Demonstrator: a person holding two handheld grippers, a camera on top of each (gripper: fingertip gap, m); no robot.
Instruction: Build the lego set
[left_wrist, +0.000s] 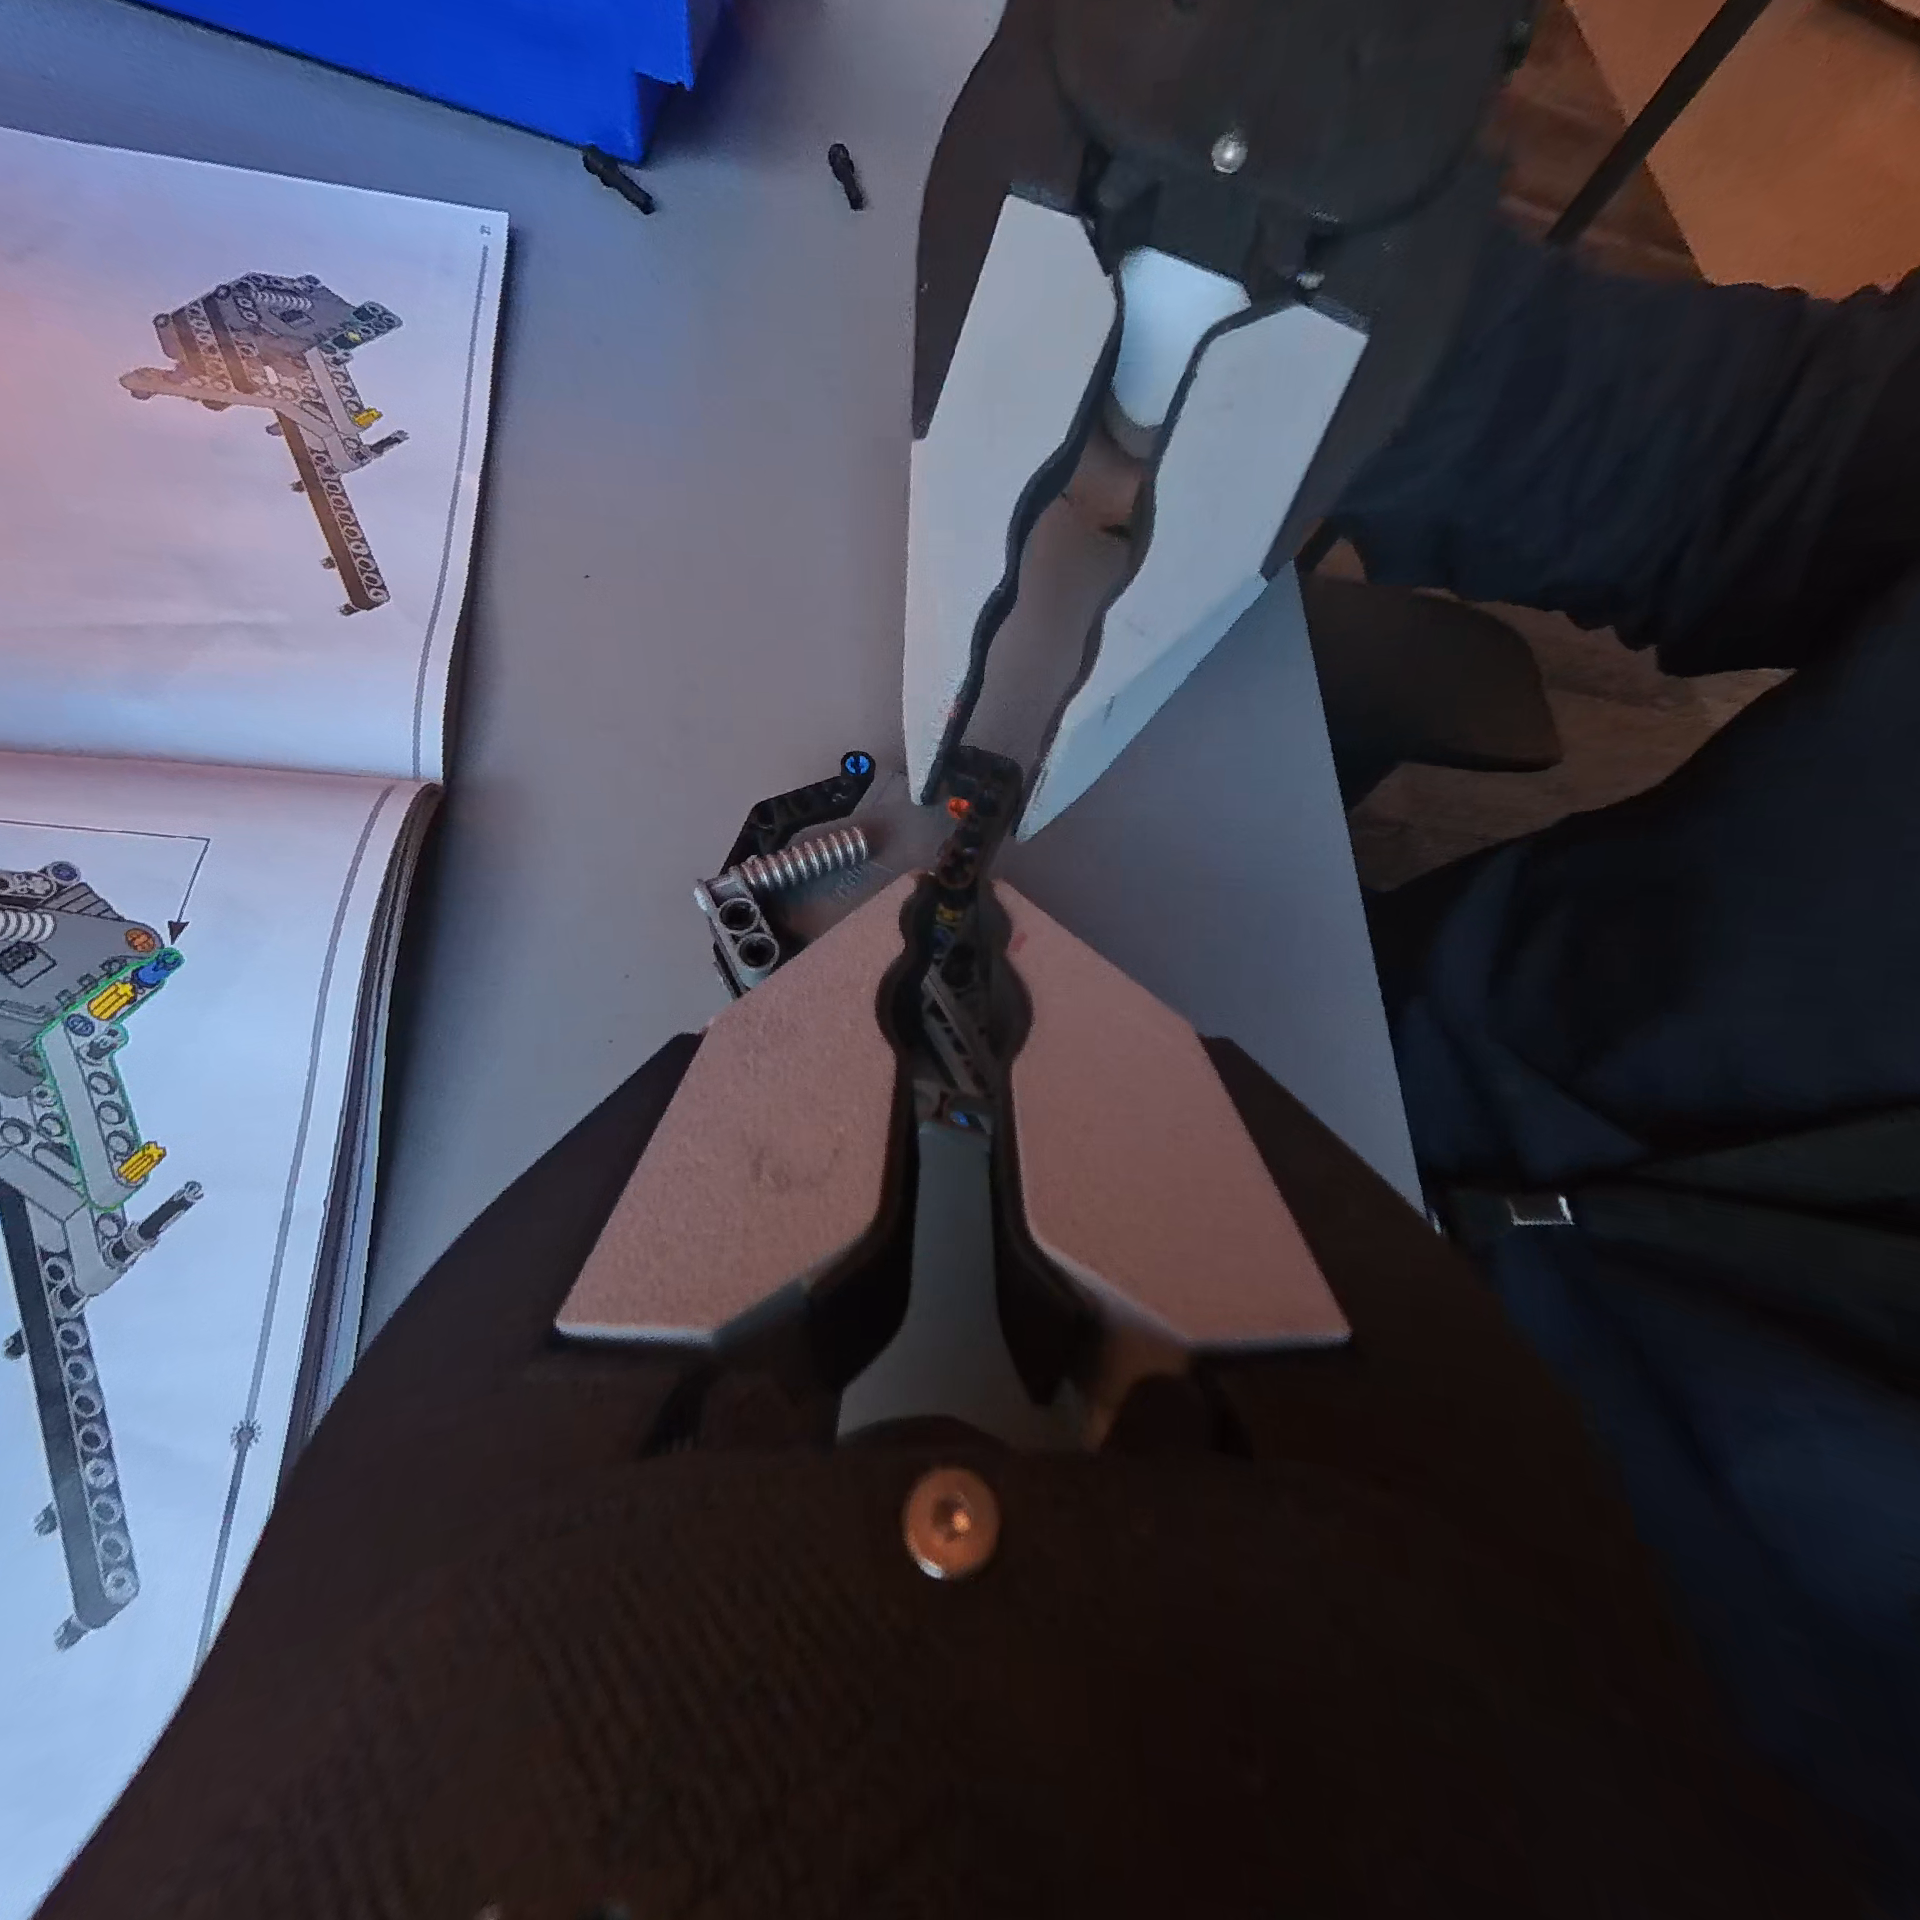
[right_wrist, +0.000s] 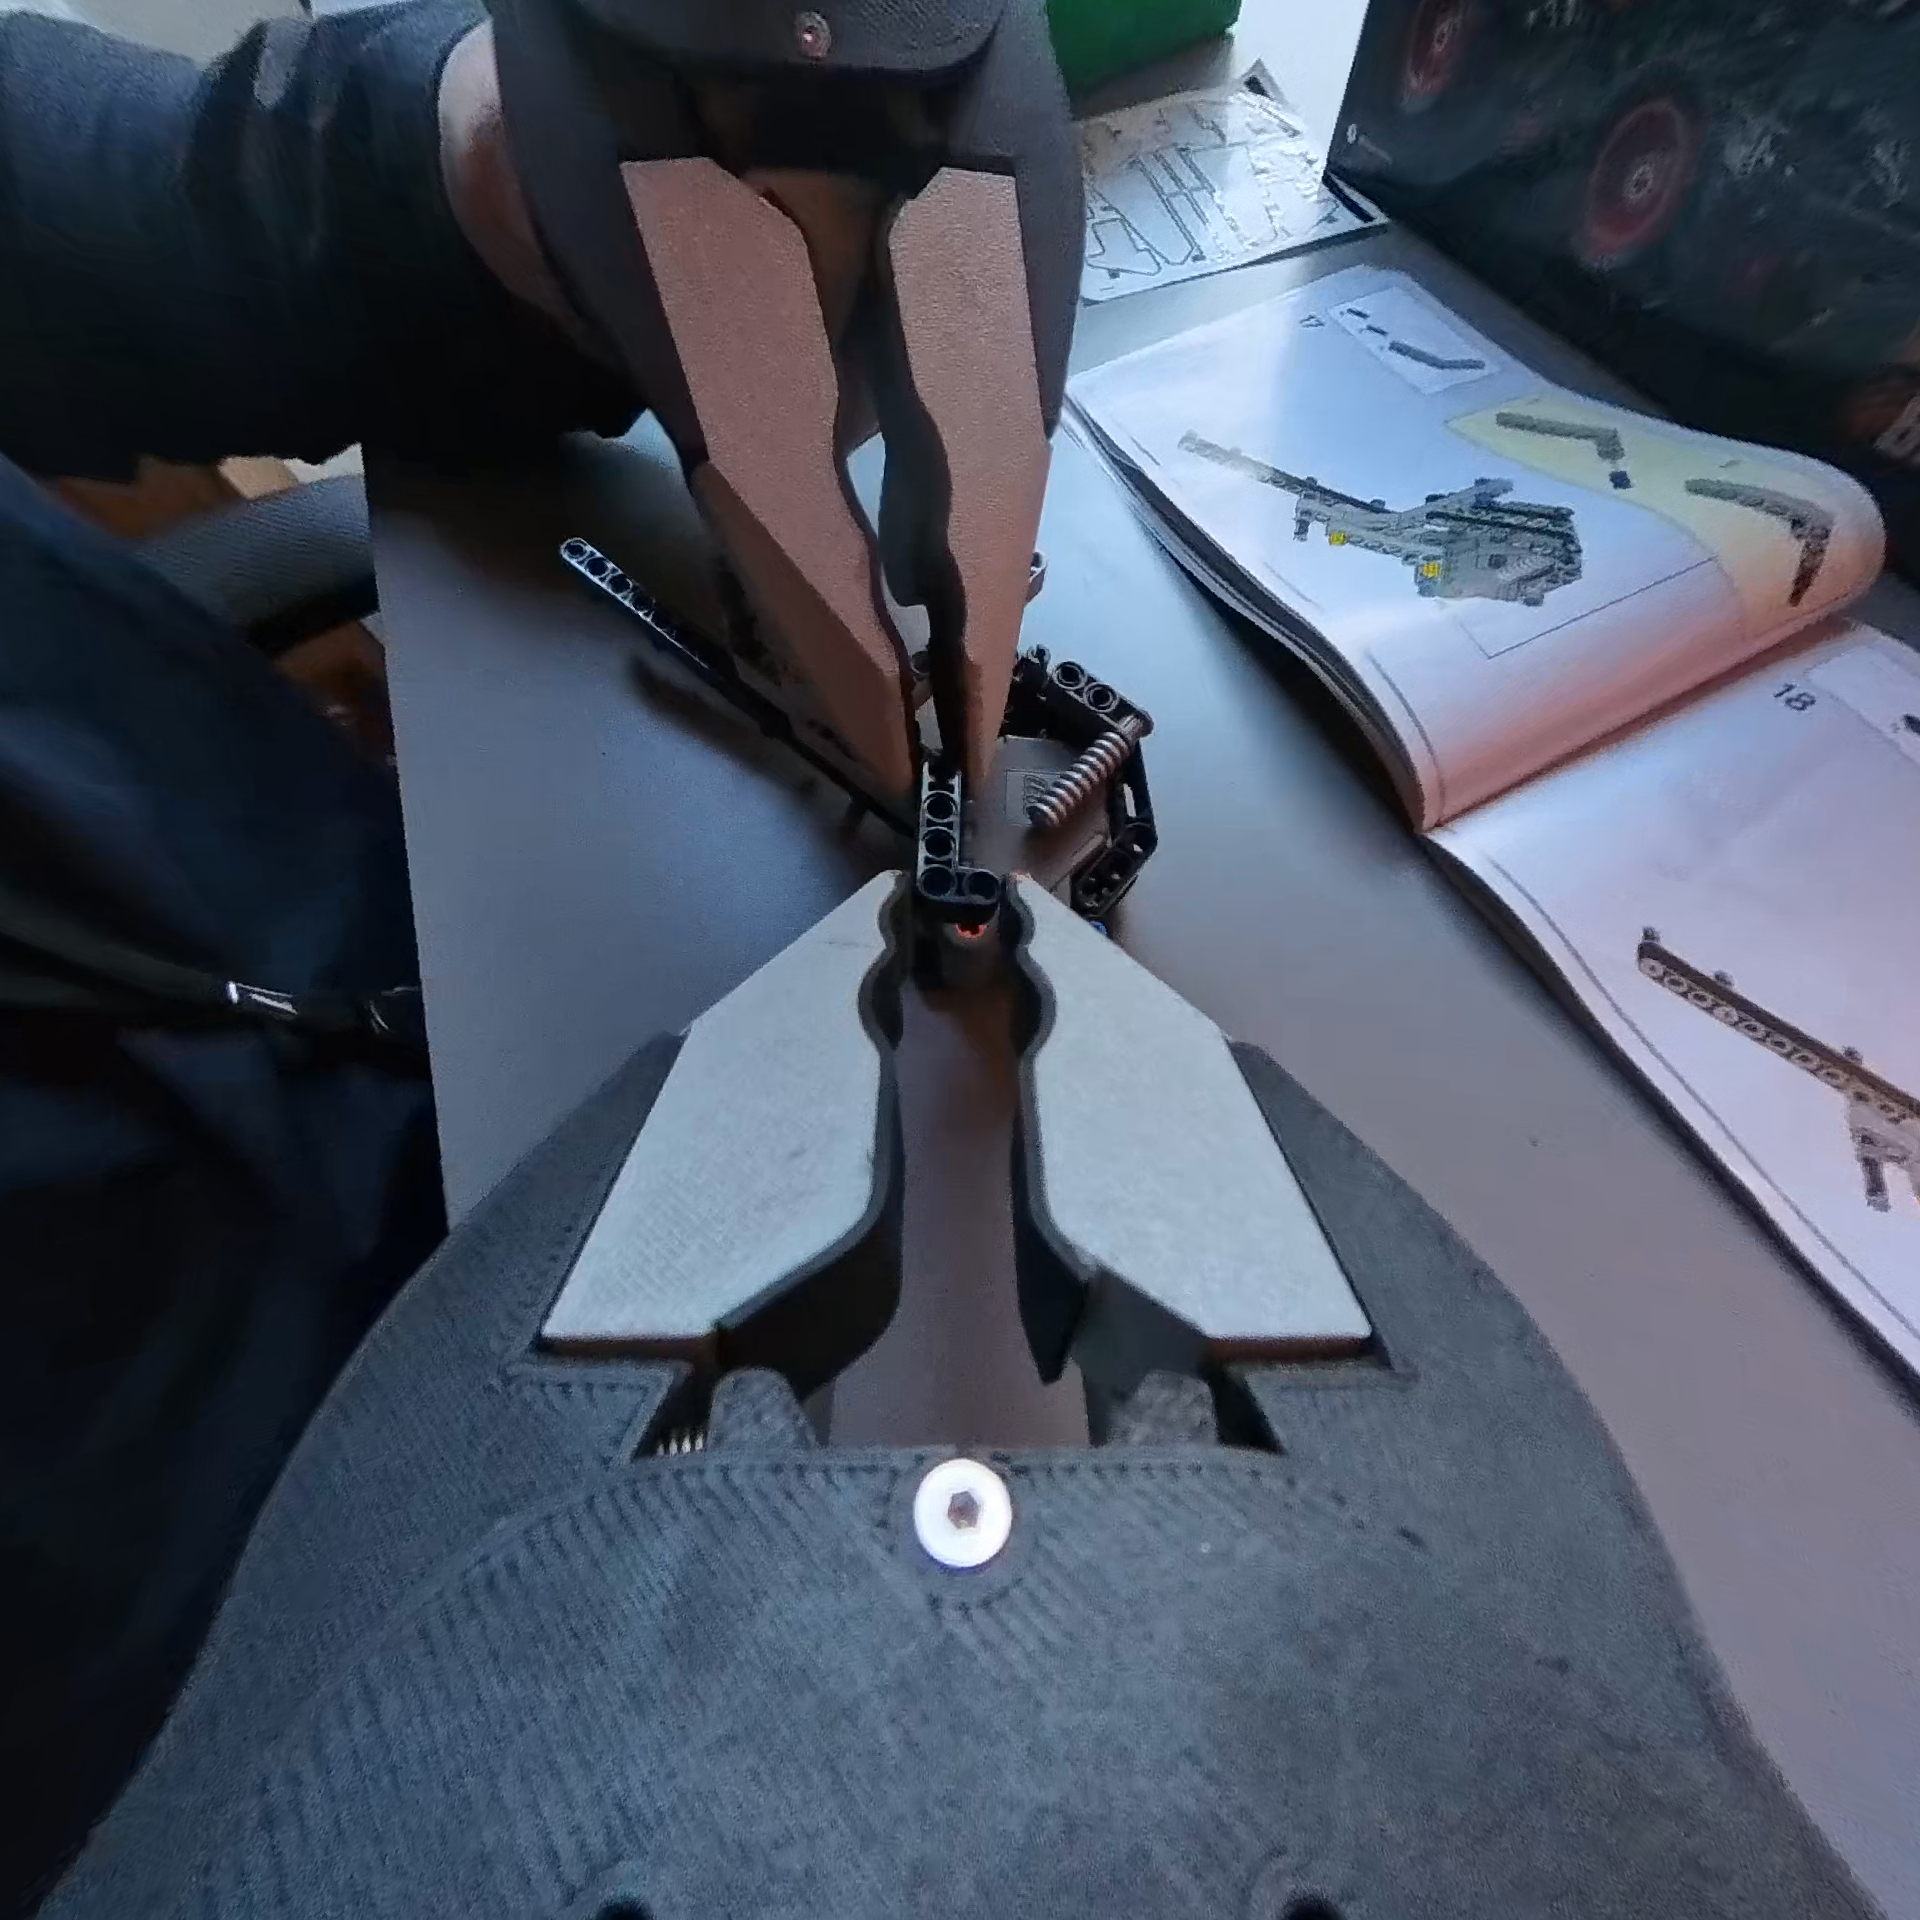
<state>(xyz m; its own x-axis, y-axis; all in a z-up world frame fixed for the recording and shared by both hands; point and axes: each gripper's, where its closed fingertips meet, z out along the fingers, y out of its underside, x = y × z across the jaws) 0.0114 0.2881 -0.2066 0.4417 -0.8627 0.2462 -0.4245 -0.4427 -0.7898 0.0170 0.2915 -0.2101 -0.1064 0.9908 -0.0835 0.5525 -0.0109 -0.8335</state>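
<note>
My left gripper (left_wrist: 951, 899) has pink fingers and is shut on a narrow lego assembly (left_wrist: 956, 1013) of grey and black beams with small coloured pins. My right gripper (right_wrist: 956, 899) has grey fingers and is shut on a black L-shaped beam (right_wrist: 940, 831) with an orange pin, at the assembly's end. The two grippers meet tip to tip just above the table. In the left wrist view the right gripper (left_wrist: 971, 805) comes in from above, and in the right wrist view the left gripper (right_wrist: 940, 764) does the same. A sub-assembly with a metal spring (left_wrist: 805, 857) lies beside them, and it also shows in the right wrist view (right_wrist: 1086, 784).
An open instruction booklet (left_wrist: 208, 468) lies left of the work, seen on the right in the right wrist view (right_wrist: 1455, 520). A blue box (left_wrist: 468, 62) and two black pins (left_wrist: 618, 182) lie beyond. A long black beam (right_wrist: 623, 582), a dark set box (right_wrist: 1662, 156) and a table edge (left_wrist: 1351, 883) are close. My two grippers' fingertips are within a few centimetres of each other.
</note>
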